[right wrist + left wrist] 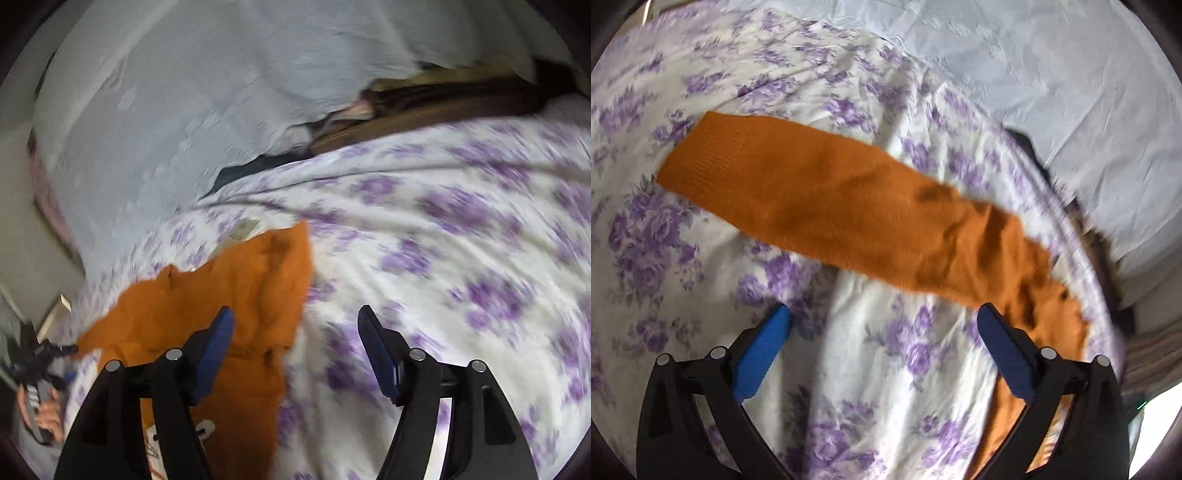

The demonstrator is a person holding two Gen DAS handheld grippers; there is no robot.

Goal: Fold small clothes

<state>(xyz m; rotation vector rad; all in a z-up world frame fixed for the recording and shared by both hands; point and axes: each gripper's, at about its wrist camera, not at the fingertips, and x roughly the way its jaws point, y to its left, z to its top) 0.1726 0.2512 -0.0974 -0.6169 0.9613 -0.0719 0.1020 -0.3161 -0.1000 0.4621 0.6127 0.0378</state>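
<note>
An orange knitted garment (849, 206) lies on a white bedspread with purple flowers (886, 350). One long sleeve stretches flat up and to the left, its ribbed cuff at the far end. My left gripper (882, 317) hovers open just short of the sleeve, nothing between its blue pads. In the right wrist view the garment's crumpled body (229, 295) lies at the lower left, with a white print near the bottom edge. My right gripper (295, 321) is open; its left finger is over the orange cloth and its right finger over the bedspread (443, 258). Nothing is gripped.
A pale grey-blue sheet (1052, 74) covers the far side of the bed. A dark gap with wood and dark cloth (424, 107) runs between the sheet and the bedspread. At the far left of the right wrist view, a hand (48, 413) holds a black gripper.
</note>
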